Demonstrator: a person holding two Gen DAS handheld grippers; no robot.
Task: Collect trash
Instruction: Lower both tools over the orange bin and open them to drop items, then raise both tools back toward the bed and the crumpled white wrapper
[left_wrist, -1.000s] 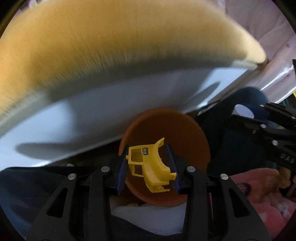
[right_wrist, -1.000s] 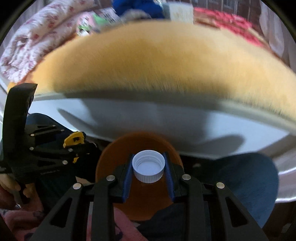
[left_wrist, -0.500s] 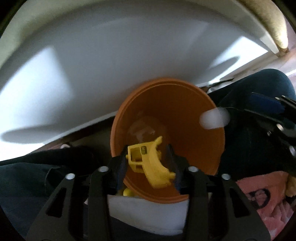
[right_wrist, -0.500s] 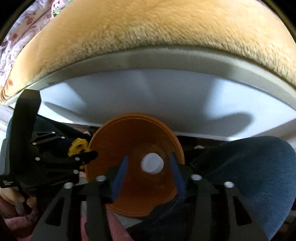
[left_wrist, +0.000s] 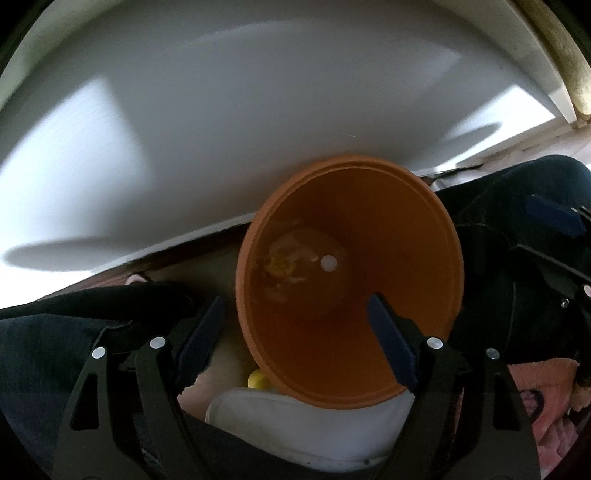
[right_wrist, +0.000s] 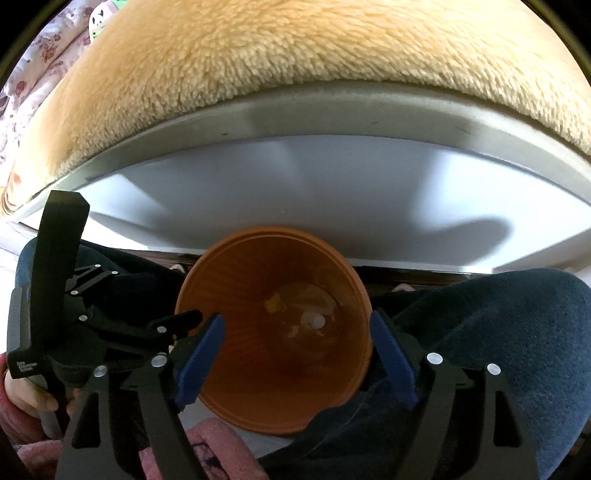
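An orange bin (left_wrist: 369, 258) (right_wrist: 236, 332) stands on the floor between a person's knees, and I look straight down into it. At its bottom lie a white bottle cap (left_wrist: 328, 263) (right_wrist: 316, 322) and a yellow plastic piece (left_wrist: 276, 264) (right_wrist: 273, 305), among pale scraps. My left gripper (left_wrist: 295, 345) hangs over the bin's near rim, its jaws opening and nothing between them. Above the same bin my right gripper (right_wrist: 295, 356) is opening too, and it holds nothing. Each gripper shows at the edge of the other's view: the right one (left_wrist: 554, 221), the left one (right_wrist: 173, 325).
A white panel (left_wrist: 258, 110) (right_wrist: 332, 184) rises behind the bin, topped by a beige fleece cover (right_wrist: 295, 55). Dark blue trouser legs (left_wrist: 55, 332) (right_wrist: 498, 332) flank the bin. A white cloth (left_wrist: 295, 424), a small yellow object (left_wrist: 258, 379) and pink fabric (right_wrist: 214, 443) lie near its base.
Both grippers came down over the bin and opened. The yellow plastic piece left the left gripper and the white cap left the right one; both now lie in the bin.
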